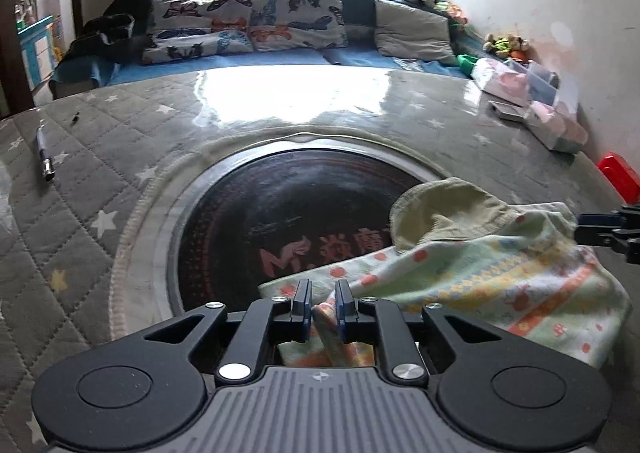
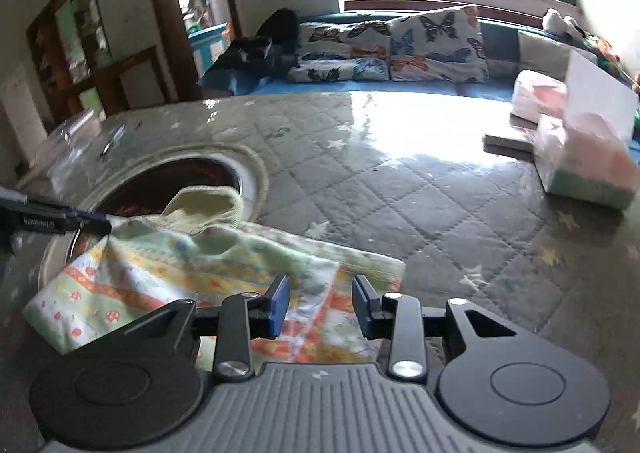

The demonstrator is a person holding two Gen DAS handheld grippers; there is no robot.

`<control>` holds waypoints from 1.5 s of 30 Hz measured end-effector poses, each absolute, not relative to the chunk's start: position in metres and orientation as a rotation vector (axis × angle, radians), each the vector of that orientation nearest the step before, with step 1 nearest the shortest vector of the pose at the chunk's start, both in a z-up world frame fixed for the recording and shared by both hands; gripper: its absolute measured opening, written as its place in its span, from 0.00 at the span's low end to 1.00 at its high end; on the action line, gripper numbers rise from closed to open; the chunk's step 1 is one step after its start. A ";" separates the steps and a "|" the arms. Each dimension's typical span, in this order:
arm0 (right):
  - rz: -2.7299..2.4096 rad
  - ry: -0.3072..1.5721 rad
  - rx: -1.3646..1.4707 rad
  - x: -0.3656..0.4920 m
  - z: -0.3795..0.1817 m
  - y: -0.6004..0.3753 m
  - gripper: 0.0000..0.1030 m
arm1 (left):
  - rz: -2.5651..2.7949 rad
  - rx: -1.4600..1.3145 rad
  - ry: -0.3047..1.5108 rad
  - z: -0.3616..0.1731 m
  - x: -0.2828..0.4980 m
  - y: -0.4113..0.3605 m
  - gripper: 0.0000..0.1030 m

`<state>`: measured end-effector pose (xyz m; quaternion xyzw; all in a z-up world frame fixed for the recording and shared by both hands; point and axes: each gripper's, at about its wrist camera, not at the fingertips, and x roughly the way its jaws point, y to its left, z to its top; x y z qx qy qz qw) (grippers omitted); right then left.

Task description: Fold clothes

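A small child's garment point(image 1: 492, 277), pale green with orange and yellow patterned bands and a plain yellowish ribbed cuff point(image 1: 444, 213), lies on the grey quilted table cover. It partly overlaps the round dark plate. My left gripper point(image 1: 323, 307) is shut on a bunched edge of the garment at its near left corner. It also shows in the right wrist view as the left gripper point(image 2: 96, 222), at the cloth's far left edge. My right gripper point(image 2: 322, 305) stands open over the garment point(image 2: 208, 265) at its near right part, with cloth lying flat between the fingers.
A round dark glass plate point(image 1: 256, 213) is set into the star-patterned table cover point(image 1: 100, 157). A pen point(image 1: 44, 153) lies at far left. Tissue packs point(image 2: 584, 157) and a red object point(image 1: 620, 175) stand at right. A bench with butterfly pillows point(image 1: 296, 13) runs behind.
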<state>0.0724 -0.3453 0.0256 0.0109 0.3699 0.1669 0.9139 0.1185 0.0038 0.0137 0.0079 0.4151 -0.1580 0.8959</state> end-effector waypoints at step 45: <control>0.487 0.749 -0.010 0.110 0.013 -0.250 0.17 | -0.431 -0.131 0.861 0.009 0.138 -0.053 0.13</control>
